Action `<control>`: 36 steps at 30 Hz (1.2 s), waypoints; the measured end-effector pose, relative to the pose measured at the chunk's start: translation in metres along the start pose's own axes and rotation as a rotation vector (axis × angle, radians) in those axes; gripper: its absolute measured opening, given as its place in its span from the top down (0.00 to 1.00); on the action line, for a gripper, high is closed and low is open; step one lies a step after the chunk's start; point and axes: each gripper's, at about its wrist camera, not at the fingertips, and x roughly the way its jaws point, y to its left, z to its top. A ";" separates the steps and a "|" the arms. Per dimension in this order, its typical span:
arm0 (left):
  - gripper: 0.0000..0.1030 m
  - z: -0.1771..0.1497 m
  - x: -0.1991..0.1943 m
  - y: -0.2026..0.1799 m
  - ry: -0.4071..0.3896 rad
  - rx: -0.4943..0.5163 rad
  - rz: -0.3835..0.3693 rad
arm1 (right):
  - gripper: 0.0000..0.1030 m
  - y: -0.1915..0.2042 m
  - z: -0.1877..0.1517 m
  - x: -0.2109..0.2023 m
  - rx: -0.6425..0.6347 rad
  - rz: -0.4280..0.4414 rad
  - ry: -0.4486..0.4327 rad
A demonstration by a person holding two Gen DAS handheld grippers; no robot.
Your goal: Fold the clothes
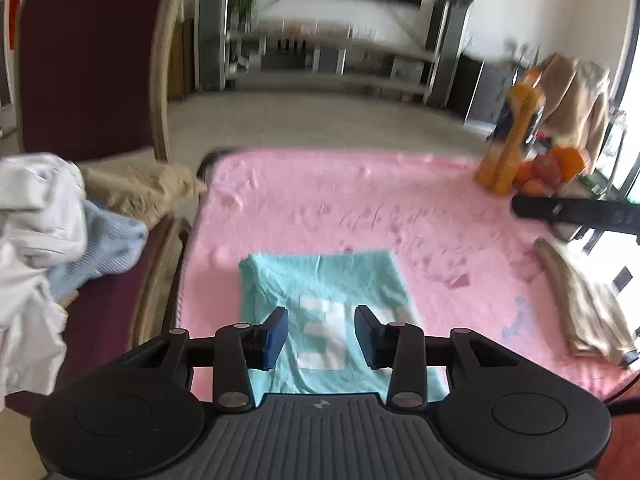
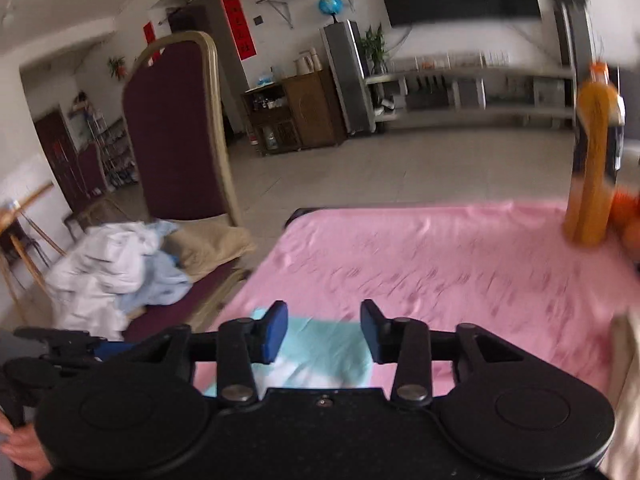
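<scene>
Teal and folded into a rectangle, the shirt (image 1: 324, 300) lies flat on the pink-covered counter (image 1: 400, 208) right below your left tool (image 1: 321, 330), whose blue pads stand wide apart, empty. Your right tool (image 2: 324, 330) hangs equally wide above the shirt's far edge.

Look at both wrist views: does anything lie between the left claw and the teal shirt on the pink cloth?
Nothing visible does. The left claw hangs open directly over the teal shirt, with only air between them. The orange bottle and the beige folded cloth sit off to the right, clear of the shirt.
</scene>
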 end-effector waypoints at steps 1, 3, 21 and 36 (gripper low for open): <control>0.67 -0.001 0.022 -0.002 0.054 0.003 0.006 | 0.60 -0.003 0.000 0.012 0.003 -0.003 0.029; 0.73 -0.008 0.062 -0.003 0.151 0.000 0.027 | 0.60 -0.014 -0.009 0.039 0.074 0.017 0.094; 0.79 0.022 0.163 0.053 0.059 -0.185 -0.026 | 0.79 -0.091 -0.085 0.221 0.728 0.424 0.327; 0.66 0.016 0.088 0.079 0.005 -0.286 0.190 | 0.70 -0.100 -0.072 0.125 0.698 0.068 0.145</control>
